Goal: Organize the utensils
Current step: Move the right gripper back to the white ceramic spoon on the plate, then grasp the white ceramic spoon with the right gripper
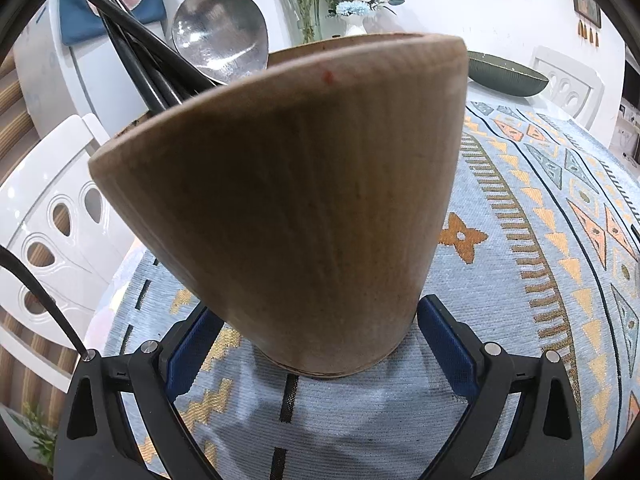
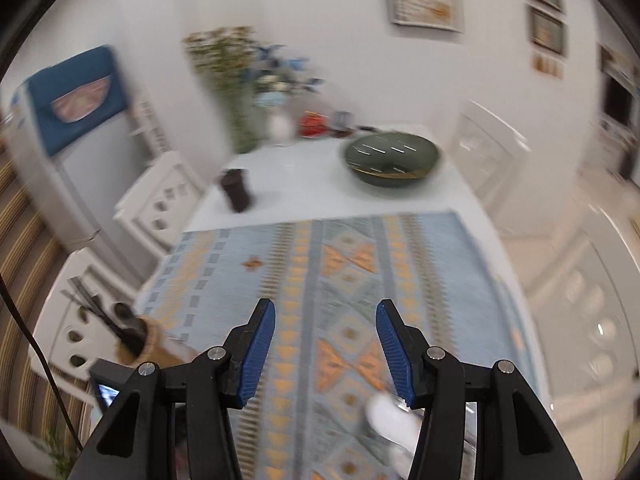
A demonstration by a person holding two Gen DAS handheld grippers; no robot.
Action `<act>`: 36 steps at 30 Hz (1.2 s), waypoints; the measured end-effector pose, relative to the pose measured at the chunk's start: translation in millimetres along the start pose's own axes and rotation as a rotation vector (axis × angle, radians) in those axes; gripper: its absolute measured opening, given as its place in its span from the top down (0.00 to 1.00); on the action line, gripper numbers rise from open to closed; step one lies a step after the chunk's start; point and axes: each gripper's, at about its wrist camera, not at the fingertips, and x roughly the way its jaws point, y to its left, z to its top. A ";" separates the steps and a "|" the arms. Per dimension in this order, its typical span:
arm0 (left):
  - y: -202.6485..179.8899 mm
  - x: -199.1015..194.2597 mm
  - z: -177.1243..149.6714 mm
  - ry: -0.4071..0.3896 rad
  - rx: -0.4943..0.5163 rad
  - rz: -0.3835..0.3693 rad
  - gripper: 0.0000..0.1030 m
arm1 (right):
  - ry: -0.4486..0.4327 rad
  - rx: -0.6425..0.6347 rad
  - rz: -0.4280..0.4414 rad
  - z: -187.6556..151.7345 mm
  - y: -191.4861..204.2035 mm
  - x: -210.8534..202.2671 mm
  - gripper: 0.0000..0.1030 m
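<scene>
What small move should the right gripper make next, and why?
Probably drop toward the white spoon-like thing on the patterned blue cloth beneath its right pad. The right gripper is open with nothing between its fingers, while the left gripper brackets the tilted wooden utensil cup, which already holds black chopsticks and a steel spoon. Blur leaves the white thing's identity uncertain.

Left wrist close on the wooden holder (image 1: 296, 208); right wrist farther back, shared patterned cloth (image 2: 352, 280).

White table (image 2: 304, 168) with patterned blue runner (image 2: 320, 264), wooden utensil cup (image 1: 288, 200), green bowl (image 2: 390, 158), dark cup (image 2: 236, 190).
</scene>
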 end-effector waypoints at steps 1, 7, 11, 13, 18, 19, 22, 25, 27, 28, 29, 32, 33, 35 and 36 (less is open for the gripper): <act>-0.3 1.2 0.9 0.003 0.001 0.000 0.05 | 0.017 0.019 -0.018 -3.9 -10.8 0.9 0.51; -0.9 5.0 2.9 0.011 0.003 -0.002 0.05 | 0.211 0.128 -0.099 -48.7 -73.1 34.9 0.51; 0.7 7.6 4.4 0.018 0.000 -0.006 0.05 | 0.353 0.098 -0.101 -83.3 -76.4 66.4 0.51; 0.8 8.4 3.9 0.019 0.003 -0.002 0.05 | 0.416 0.041 -0.108 -99.7 -66.6 83.7 0.51; 1.1 12.8 4.8 0.023 0.004 -0.002 0.05 | 0.491 -0.079 -0.162 -125.2 -40.8 117.9 0.51; 1.1 12.8 4.5 0.023 0.005 -0.002 0.05 | 0.496 -0.087 -0.170 -126.2 -39.0 123.5 0.51; 1.1 12.9 4.5 0.023 0.005 -0.002 0.05 | 0.515 -0.093 -0.188 -128.4 -38.8 137.3 0.51; 2.2 13.7 3.9 0.022 0.006 -0.002 0.05 | 0.517 -0.106 -0.225 -124.6 -39.2 145.5 0.51; 2.5 14.3 4.1 0.023 0.005 -0.003 0.05 | 0.519 -0.109 -0.237 -121.9 -39.2 149.6 0.51; 2.0 13.6 3.9 0.022 0.005 -0.003 0.05 | 0.524 -0.114 -0.240 -121.4 -38.9 151.6 0.51; 2.0 13.6 3.9 0.023 0.005 -0.003 0.05 | 0.524 -0.122 -0.247 -120.7 -38.4 153.3 0.51; 1.8 14.4 3.6 0.022 0.004 -0.003 0.05 | 0.523 -0.122 -0.238 -117.0 -36.4 154.6 0.58; 1.9 14.6 3.6 0.022 0.004 -0.003 0.05 | 0.521 -0.114 -0.230 -115.5 -37.5 154.0 0.63; 2.1 14.9 3.6 0.022 0.003 -0.005 0.05 | 0.514 -0.099 -0.216 -113.1 -38.1 150.8 0.69; 2.5 15.1 3.1 0.022 0.003 -0.005 0.05 | 0.505 -0.088 -0.207 -111.2 -40.0 147.1 0.73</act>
